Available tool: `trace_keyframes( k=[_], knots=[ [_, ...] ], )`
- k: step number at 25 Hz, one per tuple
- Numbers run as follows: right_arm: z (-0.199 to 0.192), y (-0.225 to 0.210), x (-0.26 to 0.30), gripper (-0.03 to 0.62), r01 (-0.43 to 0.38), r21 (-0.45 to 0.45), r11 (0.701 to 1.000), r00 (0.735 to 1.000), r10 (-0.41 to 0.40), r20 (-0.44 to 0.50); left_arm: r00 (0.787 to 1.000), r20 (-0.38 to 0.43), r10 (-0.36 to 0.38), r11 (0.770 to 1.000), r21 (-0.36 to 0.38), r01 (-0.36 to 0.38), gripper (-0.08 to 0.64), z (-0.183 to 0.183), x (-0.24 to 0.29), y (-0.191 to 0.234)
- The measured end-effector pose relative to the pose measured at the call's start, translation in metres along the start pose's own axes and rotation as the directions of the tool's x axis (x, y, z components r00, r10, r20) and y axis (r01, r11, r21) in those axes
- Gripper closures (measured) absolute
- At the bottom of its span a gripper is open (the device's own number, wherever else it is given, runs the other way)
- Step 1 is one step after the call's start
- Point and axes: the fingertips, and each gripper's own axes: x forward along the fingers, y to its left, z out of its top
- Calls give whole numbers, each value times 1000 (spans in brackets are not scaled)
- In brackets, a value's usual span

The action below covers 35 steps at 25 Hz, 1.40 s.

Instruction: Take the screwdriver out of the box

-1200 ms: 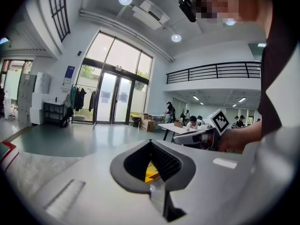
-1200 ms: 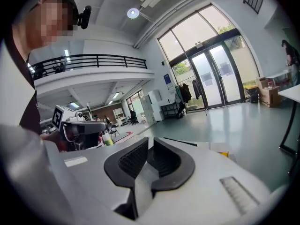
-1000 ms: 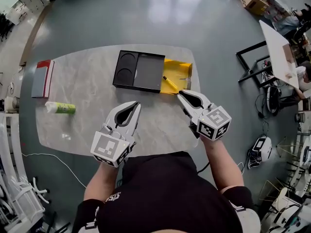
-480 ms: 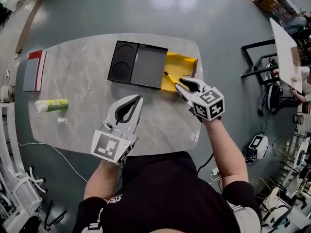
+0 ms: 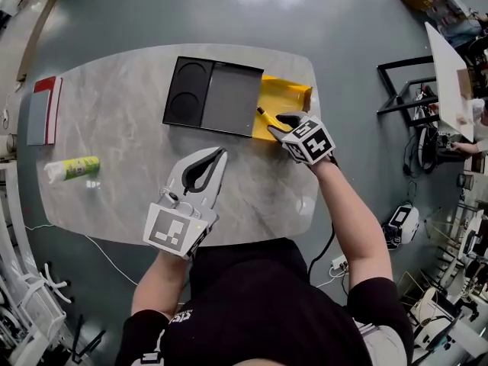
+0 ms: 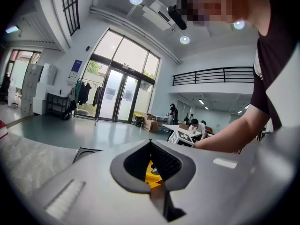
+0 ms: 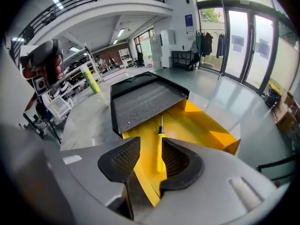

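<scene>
Screwdriver being straddled in the box
It is being flanked, ungripped, by the right gripper's jaws, just being opened wide.

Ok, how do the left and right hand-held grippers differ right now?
Jaws: the left hand-held gripper is shut and empty. The right hand-held gripper has just been opening and straddles the screwdriver handle without pressing it.
Place: the left hangs over bare table; the right is over the box.
Pose: the left points nearly level, the right steeply down.
Both are the same white design.
</scene>
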Motion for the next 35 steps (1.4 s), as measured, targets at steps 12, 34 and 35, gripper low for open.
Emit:
trace_keyframes(
  k=[12, 34, 35],
  knots=[
    [-25, -16, 39, 437, 53, -23, 998, 978, -57, -202, 1000, -19, 19, 999, -40, -20, 558, -24, -5, 11],
    [-27, -20, 25, 511, 135, -59, 989, 956, -145, -256, 998, -58, 22, 999, -27, -24, 558, -27, -43, 10],
    [-28, -19, 20, 511, 139, -58, 989, 955, -149, -257, 998, -58, 19, 999, -25, -20, 558, -25, -46, 6]
  ],
)
